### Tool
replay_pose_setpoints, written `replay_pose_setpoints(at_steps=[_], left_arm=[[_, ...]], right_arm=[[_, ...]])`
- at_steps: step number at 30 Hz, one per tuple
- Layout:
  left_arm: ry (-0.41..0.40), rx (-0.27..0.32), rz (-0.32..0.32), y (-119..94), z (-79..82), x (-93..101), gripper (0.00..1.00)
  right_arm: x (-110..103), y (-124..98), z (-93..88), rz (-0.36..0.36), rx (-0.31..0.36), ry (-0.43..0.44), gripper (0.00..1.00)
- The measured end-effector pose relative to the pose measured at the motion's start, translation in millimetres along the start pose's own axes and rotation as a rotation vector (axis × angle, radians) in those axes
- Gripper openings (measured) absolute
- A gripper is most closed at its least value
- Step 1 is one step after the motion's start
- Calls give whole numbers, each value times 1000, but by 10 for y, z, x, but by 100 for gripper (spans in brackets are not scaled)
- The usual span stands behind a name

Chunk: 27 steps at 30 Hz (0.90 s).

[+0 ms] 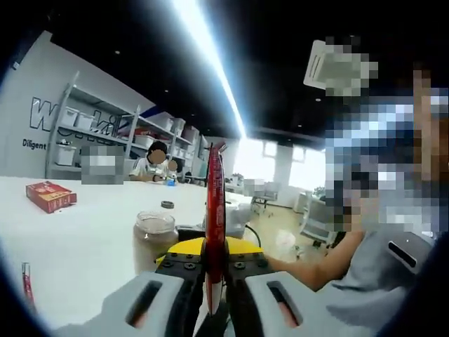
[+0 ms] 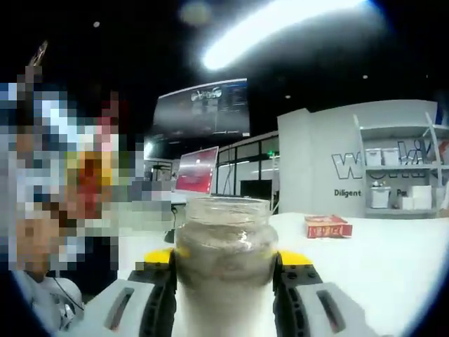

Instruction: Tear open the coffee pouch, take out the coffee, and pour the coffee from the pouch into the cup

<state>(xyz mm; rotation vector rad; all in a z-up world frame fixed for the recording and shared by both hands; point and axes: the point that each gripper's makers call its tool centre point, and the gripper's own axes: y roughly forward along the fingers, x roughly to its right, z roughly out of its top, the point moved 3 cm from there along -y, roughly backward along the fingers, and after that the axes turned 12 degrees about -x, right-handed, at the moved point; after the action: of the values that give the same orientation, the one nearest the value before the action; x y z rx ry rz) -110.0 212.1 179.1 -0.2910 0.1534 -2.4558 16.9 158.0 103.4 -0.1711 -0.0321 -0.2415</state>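
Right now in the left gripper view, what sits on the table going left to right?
Red sachet at the table edge → red box → small dark ring → red coffee pouch held upright in the left gripper.

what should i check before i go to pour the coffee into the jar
1. Left gripper shut on the red coffee pouch, held upright: ok.
2. Right gripper clamps the glass jar on both sides: ok.
3. Jar mouth has no lid on it: ok.
4. Pouch torn open at the top: cannot tell, it shows edge-on.
5. Pouch positioned over the jar mouth: not ok, the jar sits low beside it.
6. White table around the jar bare: ok, the red box lies apart.
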Motion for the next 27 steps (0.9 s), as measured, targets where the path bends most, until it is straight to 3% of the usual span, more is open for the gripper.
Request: replay_pose_setpoints(at_steps=[27], left_arm=[[3,10,-5,-19,20,9,12]], right_arm=[[-128,-62,-32,99,-17,-29,55]])
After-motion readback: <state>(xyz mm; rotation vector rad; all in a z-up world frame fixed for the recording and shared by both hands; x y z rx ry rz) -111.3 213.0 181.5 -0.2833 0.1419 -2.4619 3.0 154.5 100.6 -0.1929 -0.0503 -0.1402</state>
